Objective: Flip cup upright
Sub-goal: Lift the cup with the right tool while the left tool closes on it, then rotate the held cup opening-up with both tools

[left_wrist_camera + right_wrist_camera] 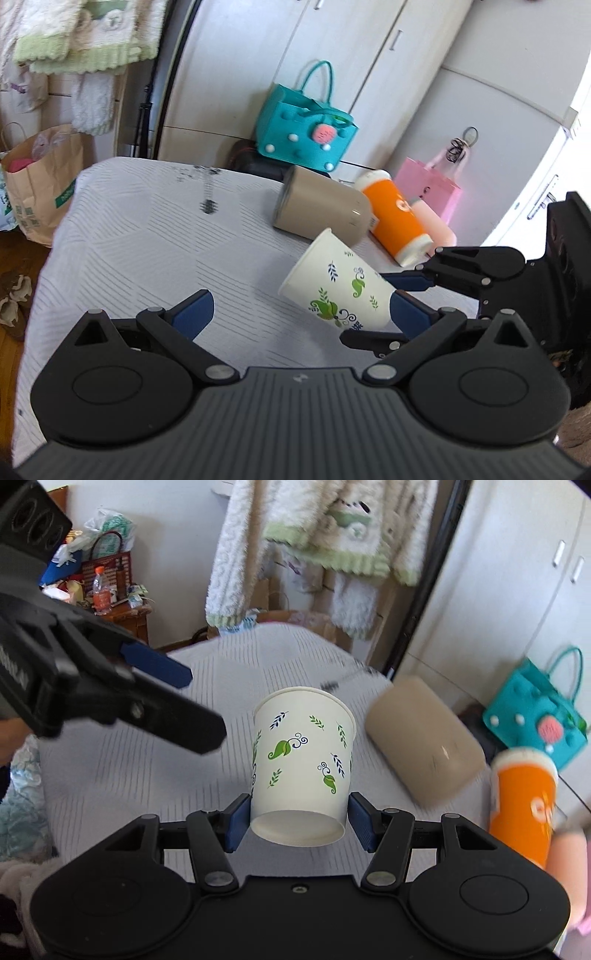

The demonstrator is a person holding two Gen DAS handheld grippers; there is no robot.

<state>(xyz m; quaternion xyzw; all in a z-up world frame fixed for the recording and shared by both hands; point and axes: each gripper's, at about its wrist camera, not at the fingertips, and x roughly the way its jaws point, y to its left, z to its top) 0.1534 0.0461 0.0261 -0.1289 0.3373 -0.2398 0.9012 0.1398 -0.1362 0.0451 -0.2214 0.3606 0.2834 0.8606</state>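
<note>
Gripping the paper cup [301,766] near its narrow base, my right gripper [300,821] has its two ribbed blue pads [238,821] pressed against opposite sides of the tapered white wall, which is printed with green leaves and dark blue sprigs. From the left wrist view the cup [340,286] hangs tilted in the air above the table [147,236], its rolled rim pointing up and to the left, its base held at the right by the right gripper [400,295]. My left gripper [299,314] stands wide open, its blue pads far apart and holding nothing; in the right wrist view it [177,701] reaches in from the left, near the cup without touching it. A white quilted cloth with fine dashed lines covers the table. Behind the cup lies a smooth beige cylinder [323,206] on its side, and beside it an orange cup with white ends [397,218], also lying down. Farther back sit a teal felt bag [303,129] with pompoms and a glossy pink paper bag [432,188].
</note>
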